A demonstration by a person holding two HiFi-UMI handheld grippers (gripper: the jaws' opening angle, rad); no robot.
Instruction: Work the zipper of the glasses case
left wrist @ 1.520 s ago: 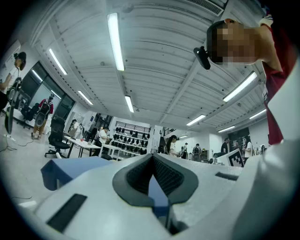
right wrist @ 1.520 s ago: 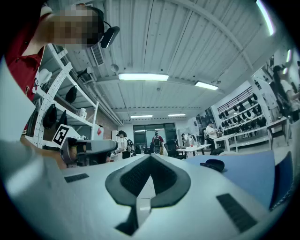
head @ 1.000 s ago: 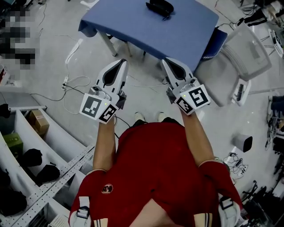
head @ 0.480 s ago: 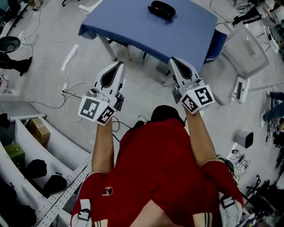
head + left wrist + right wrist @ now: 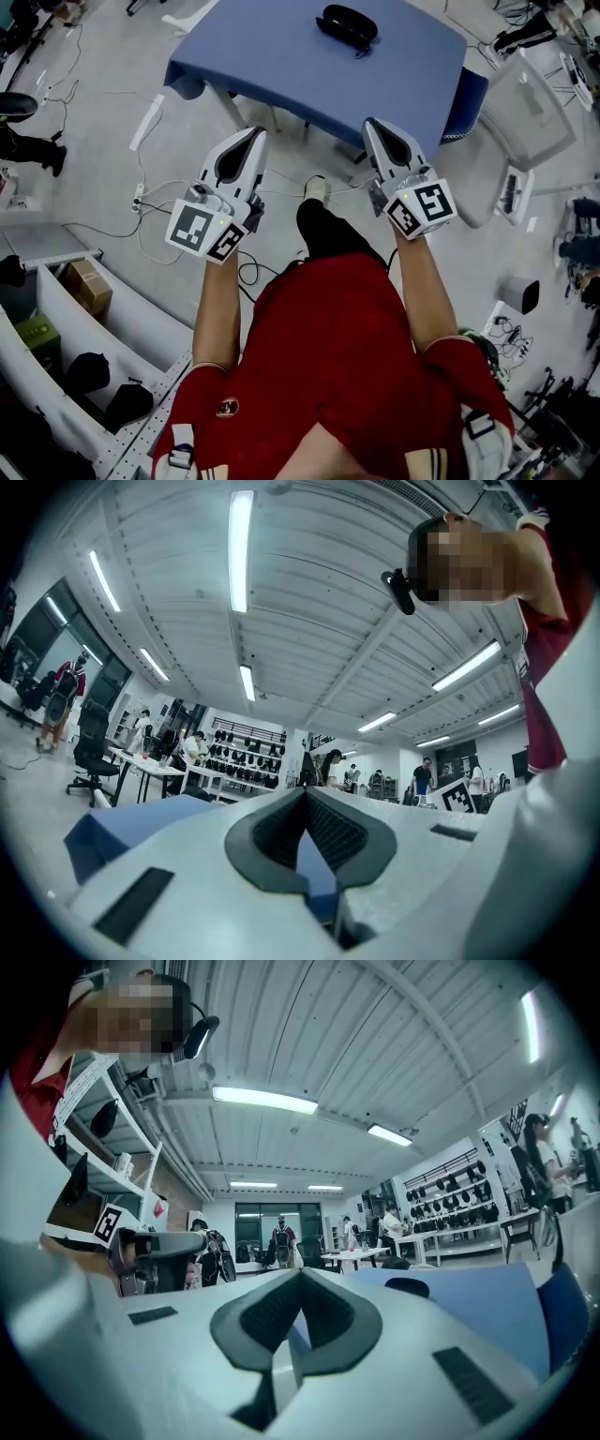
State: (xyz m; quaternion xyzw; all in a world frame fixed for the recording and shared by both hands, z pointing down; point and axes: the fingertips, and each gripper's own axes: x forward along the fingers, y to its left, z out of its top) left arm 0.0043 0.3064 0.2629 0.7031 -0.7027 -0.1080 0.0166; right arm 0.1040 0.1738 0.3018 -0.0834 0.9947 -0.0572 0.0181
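Pointing both tools forward toward the blue table [image 5: 281,56], you are holding the left gripper [image 5: 251,139] and the right gripper [image 5: 377,129] with jaws pressed together and nothing between them. The black glasses case [image 5: 346,24] is lying on the tabletop, well ahead of both tips and slightly nearer the right gripper's line; neither tool is touching it.

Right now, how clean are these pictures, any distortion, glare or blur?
Head view: evenly lit, glasses case on the blue table crisp. Left gripper view: heavy fisheye, dark corners, ceiling lights blown white, left gripper soft up close. Right gripper view: same fisheye and glare, right gripper blurred near the lens, case just a small dark blob.
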